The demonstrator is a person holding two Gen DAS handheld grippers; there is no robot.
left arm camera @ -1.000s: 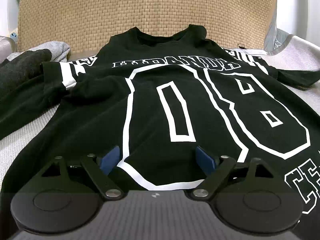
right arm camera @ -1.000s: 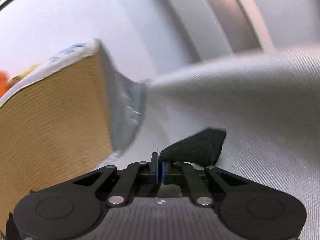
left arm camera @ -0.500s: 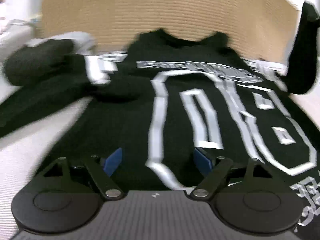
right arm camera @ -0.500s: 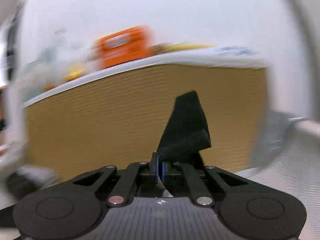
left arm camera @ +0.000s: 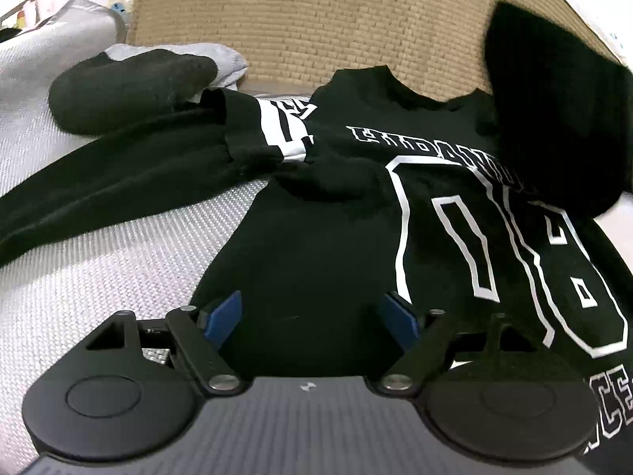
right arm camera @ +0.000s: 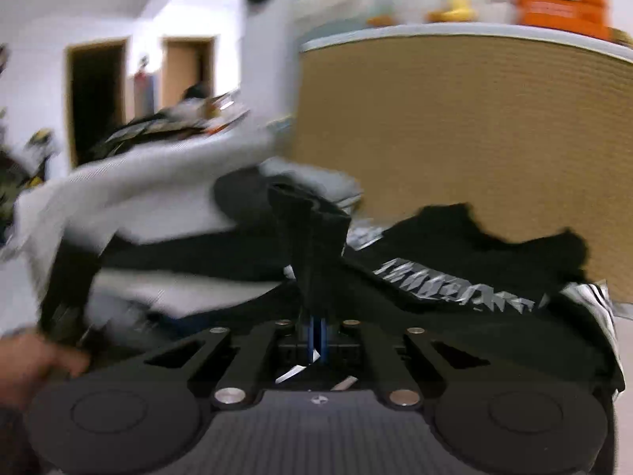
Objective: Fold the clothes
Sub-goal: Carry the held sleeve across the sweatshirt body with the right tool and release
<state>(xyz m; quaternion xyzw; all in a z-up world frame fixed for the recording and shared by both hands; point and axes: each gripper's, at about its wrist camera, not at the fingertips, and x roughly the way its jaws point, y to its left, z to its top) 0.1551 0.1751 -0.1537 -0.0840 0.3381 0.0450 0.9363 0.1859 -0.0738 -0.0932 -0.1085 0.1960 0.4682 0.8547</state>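
From the left wrist, the black jersey (left arm camera: 340, 237) lies face-up on the grey woven cover (left arm camera: 91, 277), white numerals showing, collar toward the tan wicker panel (left arm camera: 316, 19). The left gripper (left arm camera: 312, 316) hangs over the hem, jaws wide apart with nothing between them — they have just been closing a little.

From the right wrist, blurred, the right gripper (right arm camera: 316, 334) is clamped on a sleeve end (right arm camera: 312, 237) — the sleeve fold seems under way. Next it needs laying flat across the chest.
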